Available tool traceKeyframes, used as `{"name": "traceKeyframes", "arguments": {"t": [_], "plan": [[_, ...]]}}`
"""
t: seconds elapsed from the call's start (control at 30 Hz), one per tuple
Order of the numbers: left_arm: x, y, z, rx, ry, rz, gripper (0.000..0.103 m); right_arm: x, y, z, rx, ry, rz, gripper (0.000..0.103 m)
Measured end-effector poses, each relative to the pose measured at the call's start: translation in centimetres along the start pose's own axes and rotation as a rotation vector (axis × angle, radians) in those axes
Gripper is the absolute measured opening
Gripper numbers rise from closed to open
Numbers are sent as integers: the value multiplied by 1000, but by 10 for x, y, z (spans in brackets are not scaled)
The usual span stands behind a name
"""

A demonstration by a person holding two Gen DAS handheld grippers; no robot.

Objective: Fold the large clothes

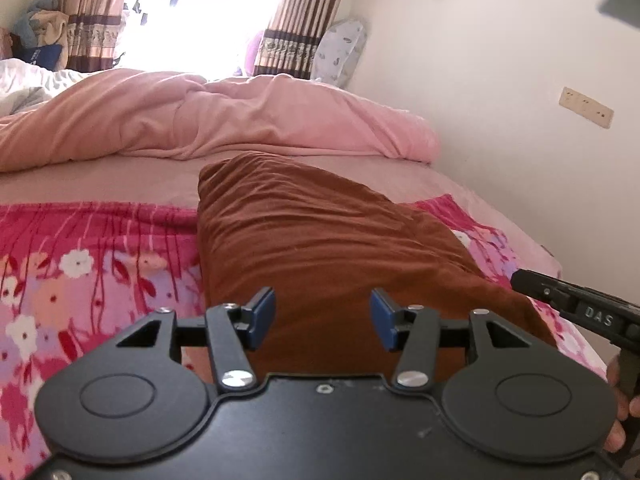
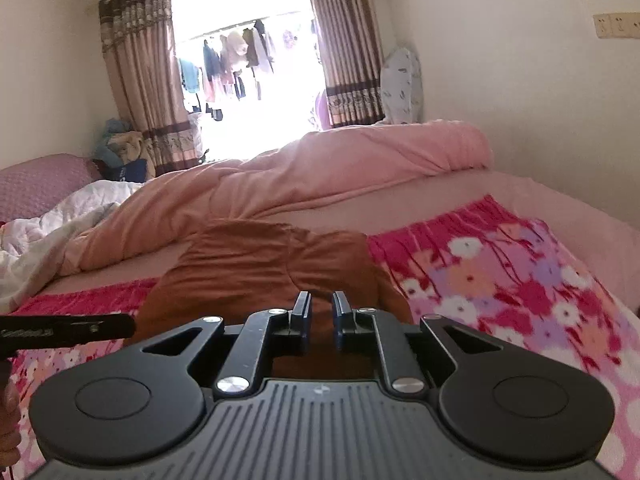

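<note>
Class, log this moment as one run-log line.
left gripper open, empty | right gripper nearly closed, empty | brown garment folded on floral blanket

Sunlit curtained window [image 2: 244, 68], cream walls [image 1: 500, 60]

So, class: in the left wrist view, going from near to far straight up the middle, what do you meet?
left gripper → brown garment → pink bed sheet → pink duvet → bright window between striped curtains
</note>
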State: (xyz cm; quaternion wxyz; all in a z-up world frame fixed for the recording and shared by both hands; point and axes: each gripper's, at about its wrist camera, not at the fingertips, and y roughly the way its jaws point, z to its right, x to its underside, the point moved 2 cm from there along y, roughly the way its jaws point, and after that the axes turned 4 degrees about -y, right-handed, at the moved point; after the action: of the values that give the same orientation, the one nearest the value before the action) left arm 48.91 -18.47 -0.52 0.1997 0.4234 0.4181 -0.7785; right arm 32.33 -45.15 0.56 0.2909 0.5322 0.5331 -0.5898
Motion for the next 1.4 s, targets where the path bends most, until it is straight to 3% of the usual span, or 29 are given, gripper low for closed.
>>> {"name": "traceKeyframes", "arguments": {"t": [0.17,0.27,0.57,0.73,0.87,1.03,1.23,1.4], "plan": [[0,29,-8,-9,-34,-54,53,-3,31,-2,-4,-14,-53,16],[5,36,-7,-20,-32,-41,58,5,50,2,7,-15,-98,16],[10,41,-5,-31,-32,-34,59,24,70,10,-4,26,-147,12],[8,16,-3,-23,-33,-6,59,19,55,7,-4,29,-116,14],[19,-21,1,-1,-7,44,59,13,16,2,-14,7,-48,21],[44,-44,1,17,-19,27,59,13,-21,-4,-25,-41,-1,23],[71,-31,-3,19,-44,-53,60,33,-18,4,-19,-37,-57,24],[81,-22,-6,5,-41,-57,68,55,-2,18,-8,-4,-96,24]]}}
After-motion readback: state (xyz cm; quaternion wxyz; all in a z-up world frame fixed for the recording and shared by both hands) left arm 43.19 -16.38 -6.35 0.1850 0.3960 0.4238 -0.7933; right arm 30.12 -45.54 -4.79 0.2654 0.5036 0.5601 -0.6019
